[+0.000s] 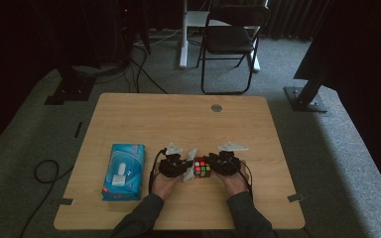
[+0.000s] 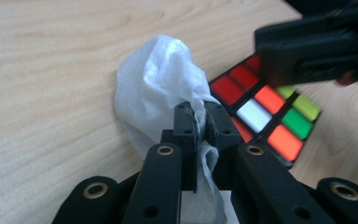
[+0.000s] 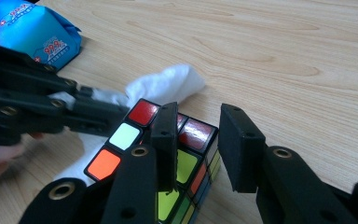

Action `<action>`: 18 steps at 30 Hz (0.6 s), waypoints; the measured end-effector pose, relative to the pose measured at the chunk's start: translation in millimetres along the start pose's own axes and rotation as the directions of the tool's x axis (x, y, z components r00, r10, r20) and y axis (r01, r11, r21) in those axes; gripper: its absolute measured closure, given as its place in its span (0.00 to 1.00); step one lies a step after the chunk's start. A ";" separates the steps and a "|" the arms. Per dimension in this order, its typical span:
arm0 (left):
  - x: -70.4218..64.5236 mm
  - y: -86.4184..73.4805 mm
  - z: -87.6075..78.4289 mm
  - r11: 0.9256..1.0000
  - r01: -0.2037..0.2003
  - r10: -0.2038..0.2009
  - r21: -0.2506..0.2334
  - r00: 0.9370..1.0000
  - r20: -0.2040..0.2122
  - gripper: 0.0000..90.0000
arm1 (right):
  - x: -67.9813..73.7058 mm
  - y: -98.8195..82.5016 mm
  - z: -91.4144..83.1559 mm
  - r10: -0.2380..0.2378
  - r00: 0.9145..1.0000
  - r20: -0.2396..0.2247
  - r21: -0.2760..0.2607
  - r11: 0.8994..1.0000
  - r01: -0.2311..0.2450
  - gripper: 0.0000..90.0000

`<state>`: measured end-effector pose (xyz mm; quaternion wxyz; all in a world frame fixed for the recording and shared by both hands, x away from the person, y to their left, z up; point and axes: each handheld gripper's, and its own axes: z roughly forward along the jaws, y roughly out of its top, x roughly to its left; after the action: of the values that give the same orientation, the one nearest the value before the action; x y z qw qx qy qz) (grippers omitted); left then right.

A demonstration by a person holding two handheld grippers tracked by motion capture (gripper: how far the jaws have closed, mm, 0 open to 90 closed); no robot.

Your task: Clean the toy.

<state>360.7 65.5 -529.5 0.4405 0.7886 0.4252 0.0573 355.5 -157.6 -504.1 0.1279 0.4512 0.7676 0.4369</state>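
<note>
From above, both grippers meet at the cube (image 1: 202, 167) mid-desk (image 1: 178, 119), wipes pack (image 1: 124, 171) off to the left. Left gripper (image 2: 202, 122) view: jaws clamped on a white wipe (image 2: 156, 84), just beside the cube (image 2: 265, 116). Right gripper (image 3: 200, 140) view: jaws astride the cube's (image 3: 168, 154) corner, one pad on top, the other looking clear of its side; grip unclear.

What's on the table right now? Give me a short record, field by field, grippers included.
table: light wood
left gripper: shut on a crumpled white wipe
right gripper: closed on the cube, one jaw across its top face
cube: coloured puzzle cube resting on the table, wipe right beside it
pack of wipes: blue, lying flat to the left of both grippers, untouched
</note>
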 end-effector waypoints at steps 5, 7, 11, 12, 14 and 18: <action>1.6 -7.4 10.3 0.999 -0.005 0.006 0.048 1.000 -0.023 0.94 | -0.2 -0.2 0.1 0.005 1.000 0.000 -0.002 1.000 -0.005 0.77; 2.2 -9.6 13.3 0.998 -0.014 0.016 0.054 0.999 -0.028 0.94 | -0.2 -0.3 0.2 0.007 1.000 0.000 -0.003 1.000 -0.007 0.77; 1.2 -8.6 13.2 0.998 -0.024 0.027 0.059 0.999 -0.037 0.94 | -0.1 -0.4 0.2 0.008 1.000 0.003 -0.005 1.000 -0.008 0.77; 1.2 -8.6 12.9 0.998 -0.023 0.026 0.059 0.999 -0.037 0.94 | -0.1 -0.4 0.2 0.008 1.000 0.003 -0.005 1.000 -0.008 0.77; 1.0 -8.2 10.4 0.999 -0.016 0.017 0.049 0.999 -0.030 0.94 | -0.1 -0.4 0.2 0.007 1.000 0.003 -0.005 1.000 -0.007 0.77; -2.9 -4.8 -0.3 1.000 -0.018 0.019 0.014 1.000 -0.015 0.94 | -0.6 -0.6 0.2 0.011 1.000 -0.001 -0.005 1.000 -0.011 0.77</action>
<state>355.7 64.8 -532.1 0.4311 0.7951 0.4217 0.0645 355.6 -158.0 -504.8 0.1261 0.4549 0.7639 0.4400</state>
